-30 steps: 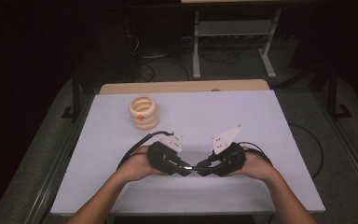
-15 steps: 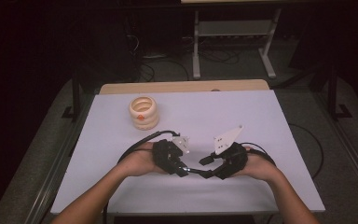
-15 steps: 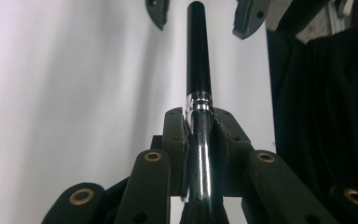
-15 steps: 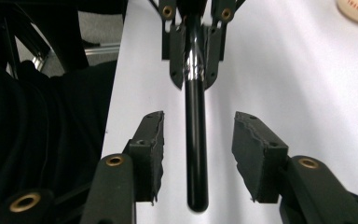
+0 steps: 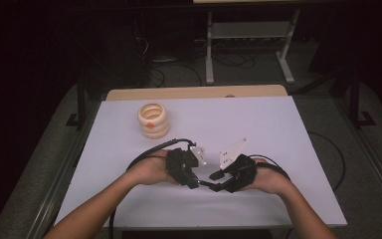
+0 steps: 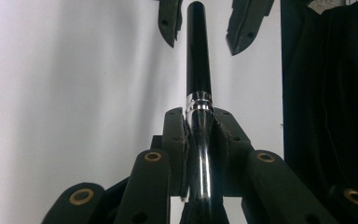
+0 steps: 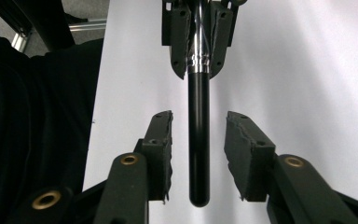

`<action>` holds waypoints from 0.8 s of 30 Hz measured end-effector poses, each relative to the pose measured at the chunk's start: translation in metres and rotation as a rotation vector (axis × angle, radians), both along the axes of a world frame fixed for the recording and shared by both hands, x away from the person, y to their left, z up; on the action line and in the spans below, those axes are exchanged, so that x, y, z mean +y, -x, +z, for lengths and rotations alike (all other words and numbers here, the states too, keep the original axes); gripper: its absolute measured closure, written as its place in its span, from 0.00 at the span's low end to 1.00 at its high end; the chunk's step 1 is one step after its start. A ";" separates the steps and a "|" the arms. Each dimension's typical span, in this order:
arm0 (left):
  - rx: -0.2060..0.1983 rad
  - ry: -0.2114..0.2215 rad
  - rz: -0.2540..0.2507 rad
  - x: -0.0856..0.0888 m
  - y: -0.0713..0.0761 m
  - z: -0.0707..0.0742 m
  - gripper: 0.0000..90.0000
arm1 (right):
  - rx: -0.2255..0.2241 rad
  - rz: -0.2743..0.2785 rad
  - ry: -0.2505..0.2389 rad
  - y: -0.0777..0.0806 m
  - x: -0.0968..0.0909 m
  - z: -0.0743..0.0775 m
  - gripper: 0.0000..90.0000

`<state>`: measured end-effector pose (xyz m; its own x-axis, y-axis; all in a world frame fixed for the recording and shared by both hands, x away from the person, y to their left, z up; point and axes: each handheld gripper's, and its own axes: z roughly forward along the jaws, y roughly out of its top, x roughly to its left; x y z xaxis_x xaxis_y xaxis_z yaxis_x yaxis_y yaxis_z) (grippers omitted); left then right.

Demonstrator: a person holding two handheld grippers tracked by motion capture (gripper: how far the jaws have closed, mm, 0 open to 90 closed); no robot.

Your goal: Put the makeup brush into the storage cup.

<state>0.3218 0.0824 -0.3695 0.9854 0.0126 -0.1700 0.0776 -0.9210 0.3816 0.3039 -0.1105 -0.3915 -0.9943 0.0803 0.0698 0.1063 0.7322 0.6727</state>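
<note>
A glossy black pen [image 6: 198, 56] with a silver band runs between my two grippers, low over the white table [image 5: 278, 129]. My left gripper [image 6: 199, 126] is shut on the pen's rear half just behind the band. My right gripper [image 7: 199, 140] is open, a jaw on either side of the pen's rounded end, with a gap on both sides. In the high view the left gripper [image 5: 194, 180] and the right gripper [image 5: 215, 178] meet tip to tip near the table's front middle. The right gripper view looks straight at the left gripper [image 7: 198, 42] clamping the pen.
A cream stack of rings [image 5: 153, 119] with an orange spot stands at the table's back left. A wooden strip [image 5: 194, 93] runs along the far edge. Cables trail from both grippers. Dark cloth [image 7: 32, 116] hangs at the table's near side.
Both hands have shifted only slightly, and the left gripper has turned a little. The grippers stay tip to tip with the pen between them.
</note>
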 end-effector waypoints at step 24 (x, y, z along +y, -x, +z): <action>0.016 0.012 0.007 -0.009 0.001 -0.002 0.85 | -0.004 0.021 0.023 0.000 0.012 -0.007 0.83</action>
<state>0.3205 0.0737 -0.3716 0.9824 0.0177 -0.1858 0.0905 -0.9158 0.3914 0.3042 -0.0982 -0.3985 -0.9961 0.0604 0.0637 0.0874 0.7494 0.6564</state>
